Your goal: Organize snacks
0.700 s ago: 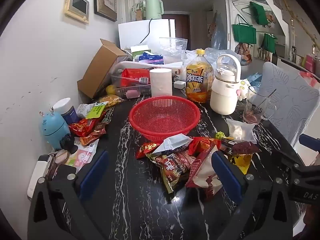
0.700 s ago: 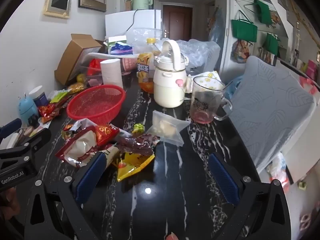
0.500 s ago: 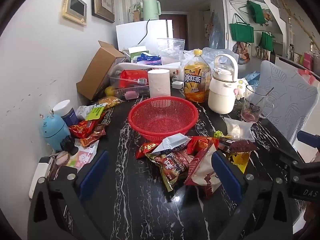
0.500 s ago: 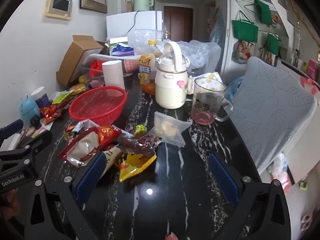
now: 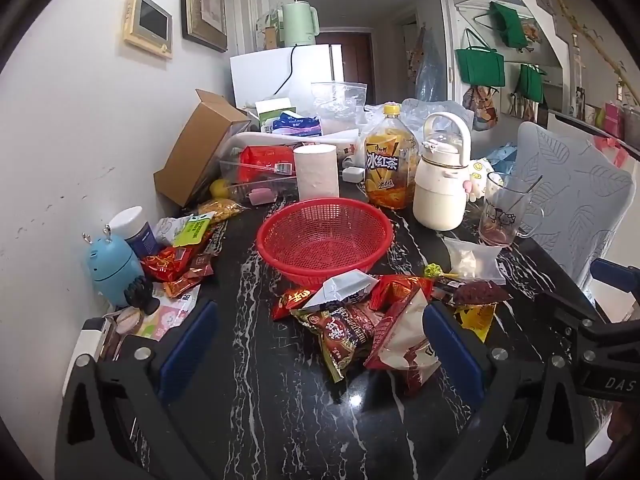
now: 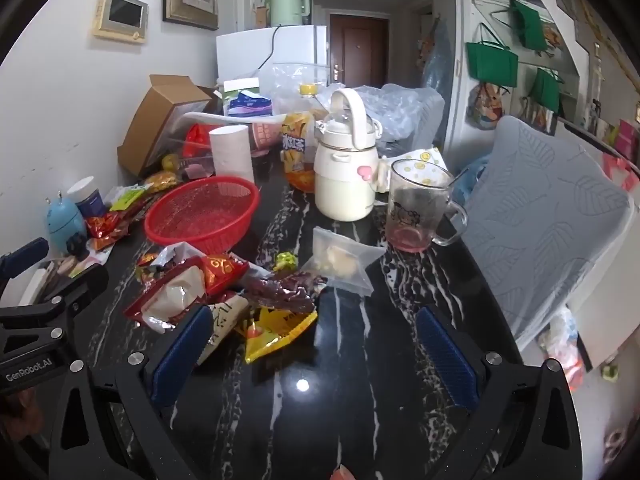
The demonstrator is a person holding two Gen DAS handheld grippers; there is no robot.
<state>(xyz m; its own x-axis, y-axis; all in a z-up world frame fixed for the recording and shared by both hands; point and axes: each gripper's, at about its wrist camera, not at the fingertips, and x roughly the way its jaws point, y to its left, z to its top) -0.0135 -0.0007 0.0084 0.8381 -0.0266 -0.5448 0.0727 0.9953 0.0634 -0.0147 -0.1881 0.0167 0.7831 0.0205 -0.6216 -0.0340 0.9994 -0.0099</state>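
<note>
A pile of snack packets (image 5: 360, 316) lies on the black marble table in front of an empty red mesh basket (image 5: 324, 236). The pile (image 6: 224, 292) and the basket (image 6: 204, 212) also show in the right wrist view, with a yellow packet (image 6: 276, 330) and a clear bag (image 6: 340, 260) nearer. More packets (image 5: 180, 256) lie at the left wall. My left gripper (image 5: 320, 340) is open and empty, just short of the pile. My right gripper (image 6: 316, 344) is open and empty, to the right of the pile.
A tea bottle (image 5: 386, 164), white kettle jug (image 5: 440, 184), paper roll (image 5: 316, 172) and glass mug (image 5: 504, 216) stand behind the basket. A cardboard box (image 5: 200, 148) leans on the wall. A blue gadget (image 5: 112, 268) stands at left. A grey chair (image 6: 544, 216) is at right.
Both grippers have shifted slightly; the view has drifted a little. Nothing on the table has moved and both stay open.
</note>
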